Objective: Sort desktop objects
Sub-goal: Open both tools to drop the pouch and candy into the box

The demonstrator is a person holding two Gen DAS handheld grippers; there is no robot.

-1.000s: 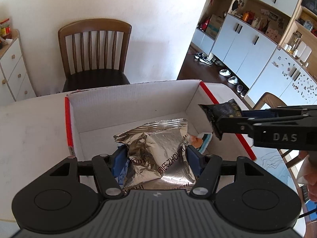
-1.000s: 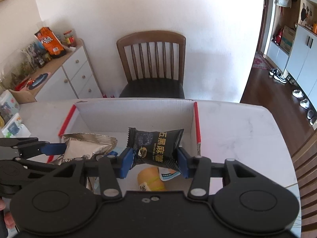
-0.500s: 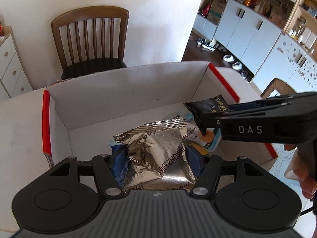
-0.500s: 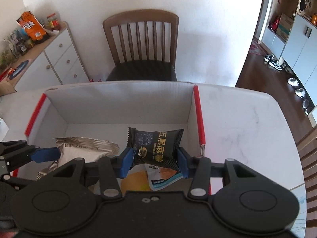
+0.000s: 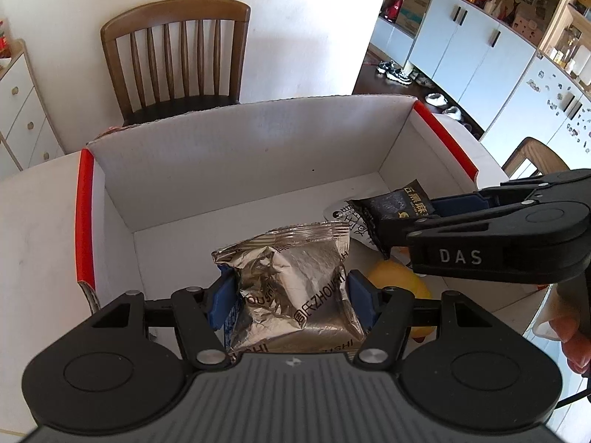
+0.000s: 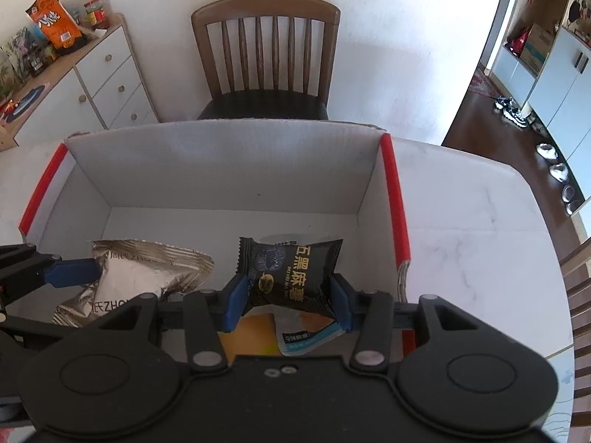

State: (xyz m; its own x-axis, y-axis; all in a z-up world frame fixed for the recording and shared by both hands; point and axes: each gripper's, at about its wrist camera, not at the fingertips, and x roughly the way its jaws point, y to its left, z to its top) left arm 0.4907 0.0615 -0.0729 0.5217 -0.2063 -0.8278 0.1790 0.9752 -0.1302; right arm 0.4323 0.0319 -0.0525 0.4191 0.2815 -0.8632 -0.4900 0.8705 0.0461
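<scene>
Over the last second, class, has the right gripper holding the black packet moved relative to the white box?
Yes. In the left wrist view the right gripper and black packet have dropped from the box's red right rim down inside the box.

Right gripper is clamping a black snack packet between its blue pads above a white cardboard box with red-edged side walls. Left gripper is entering from the left, gripping a silver foil packet over the same box. A yellow item and a white-and-blue wrapper are lying below; a wooden chair is standing behind the white table.
</scene>
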